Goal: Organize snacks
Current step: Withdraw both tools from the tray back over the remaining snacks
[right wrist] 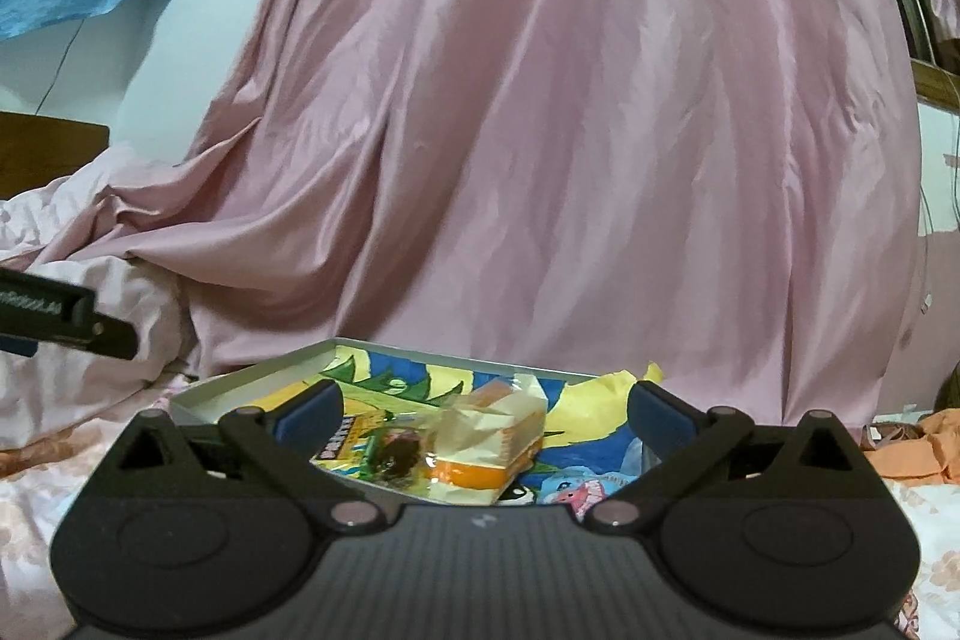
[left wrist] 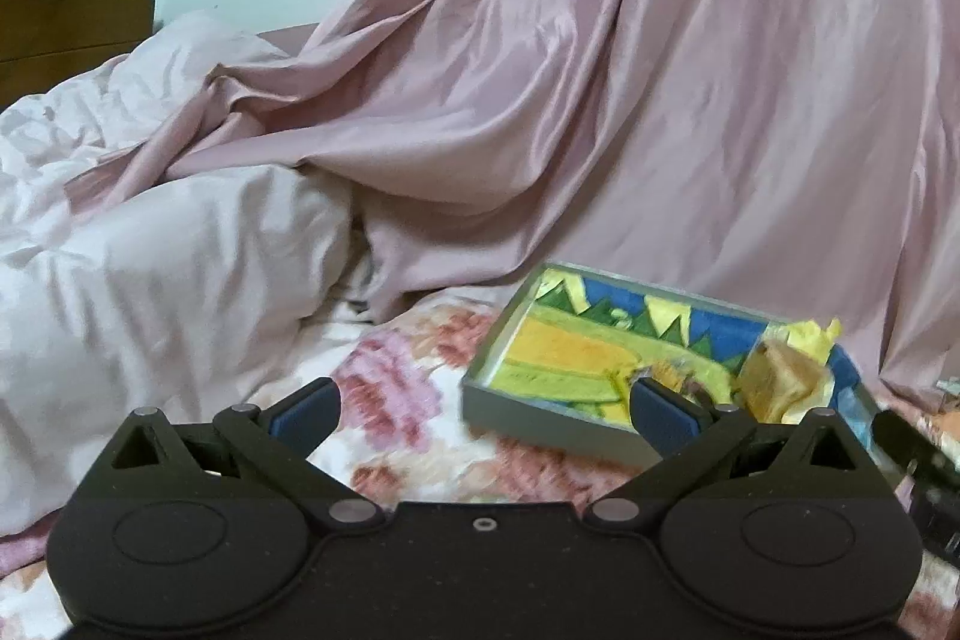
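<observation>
Both the left gripper [left wrist: 483,409] and right gripper [right wrist: 485,415] gape empty by a cartoon-printed tray [right wrist: 252,379] holding wrapped snacks [right wrist: 498,430] on a floral bedspread [left wrist: 408,436]

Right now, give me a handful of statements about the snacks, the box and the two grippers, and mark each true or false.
1. The right gripper is open and holds nothing. True.
2. The left gripper is clamped on a snack. False: it is open and empty.
3. The box has snacks in it. True: an orange packet and a dark-printed one lie inside.
4. The box sits on a bare wooden table. False: it sits on a floral bedcover.
5. A pink sheet hangs behind the box. True.
</observation>
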